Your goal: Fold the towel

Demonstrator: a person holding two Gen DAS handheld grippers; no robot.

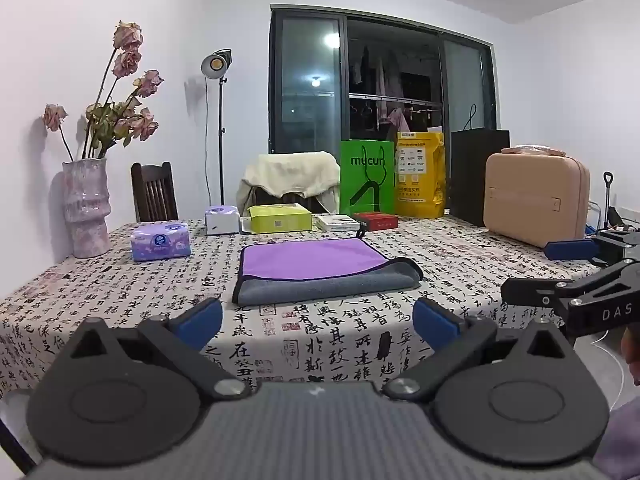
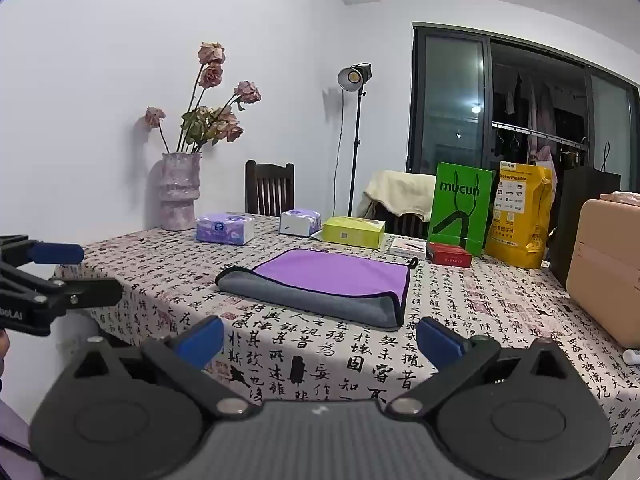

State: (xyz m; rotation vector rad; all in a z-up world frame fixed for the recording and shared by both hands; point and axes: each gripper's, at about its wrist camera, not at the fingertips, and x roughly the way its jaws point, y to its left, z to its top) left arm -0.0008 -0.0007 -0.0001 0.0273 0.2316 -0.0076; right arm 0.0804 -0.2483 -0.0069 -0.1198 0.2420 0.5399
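Note:
A towel (image 1: 316, 270), purple on top and grey underneath with a dark trim, lies folded flat on the patterned tablecloth (image 1: 120, 296). It also shows in the right wrist view (image 2: 328, 284). My left gripper (image 1: 318, 320) is open and empty, held near the table's front edge, short of the towel. My right gripper (image 2: 320, 340) is open and empty, also in front of the towel. The right gripper shows at the right edge of the left wrist view (image 1: 576, 268); the left gripper shows at the left edge of the right wrist view (image 2: 60, 276).
A vase of dried roses (image 1: 86, 208) stands at the back left. Tissue packs (image 1: 160, 240), a yellow-green box (image 1: 278, 218), a red box (image 1: 376, 221), green (image 1: 366, 182) and yellow bags (image 1: 420, 174) and a beige case (image 1: 536, 200) line the back and right.

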